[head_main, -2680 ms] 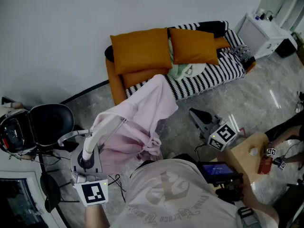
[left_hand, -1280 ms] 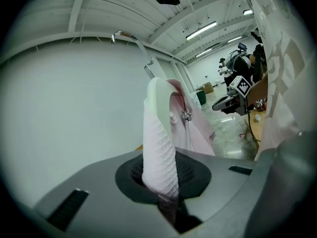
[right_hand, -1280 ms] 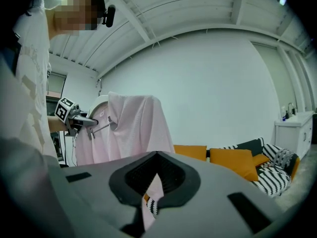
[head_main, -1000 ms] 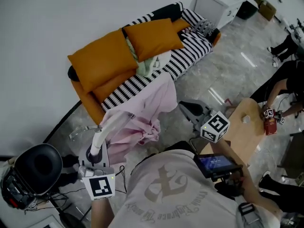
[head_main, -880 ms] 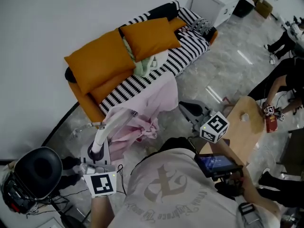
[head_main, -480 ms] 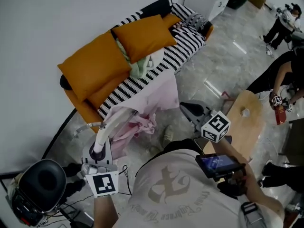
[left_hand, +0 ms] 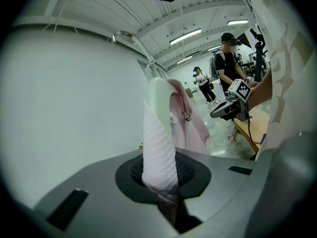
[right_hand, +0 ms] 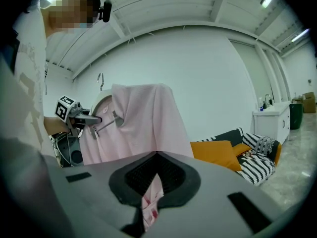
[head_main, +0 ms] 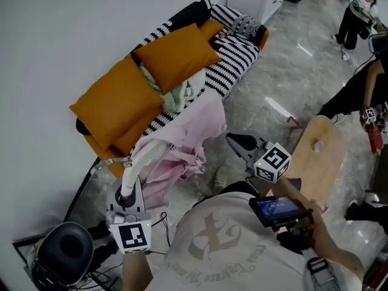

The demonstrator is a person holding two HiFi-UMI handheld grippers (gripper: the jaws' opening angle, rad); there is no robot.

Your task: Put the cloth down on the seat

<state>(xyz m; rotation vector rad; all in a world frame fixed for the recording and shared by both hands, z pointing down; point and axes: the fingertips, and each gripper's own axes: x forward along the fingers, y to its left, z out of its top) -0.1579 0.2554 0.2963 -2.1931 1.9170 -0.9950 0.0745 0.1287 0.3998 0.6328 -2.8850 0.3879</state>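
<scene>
From the head view we see the pink cloth [head_main: 195, 126] held up between the two tools in front of the sofa. Its upper edge overlaps the front of the striped seat [head_main: 237, 54], and its lower folds bunch down toward the marble floor [head_main: 276, 80]. From this angle we cannot tell whether the cloth touches the seat. The left gripper [head_main: 156, 151] reaches in from the lower left with its long white fingers [head_main: 136, 165] pressed together on the fabric. The right gripper [head_main: 235, 142] meets the cloth's right edge, though here we cannot read its jaws. The right gripper view settles that. A strip of the cloth [right_hand: 143, 120] runs down into the right gripper [right_hand: 149, 206], whose jaws are clamped on it. The rest hangs as a broad sheet, with the seat [right_hand: 258, 161] and an orange cushion [right_hand: 218, 153] lying well behind and to the right. That view also shows the left gripper [right_hand: 96, 119] on the far side. In the left gripper view, the left gripper [left_hand: 159, 90] is closed on the cloth [left_hand: 198, 130]. A metal hook [left_hand: 121, 33] rises above, which the head view barely shows. Beyond it we see the right gripper [left_hand: 223, 110], a wooden table [left_hand: 250, 128] and two people [left_hand: 227, 58] standing in the hall.
</scene>
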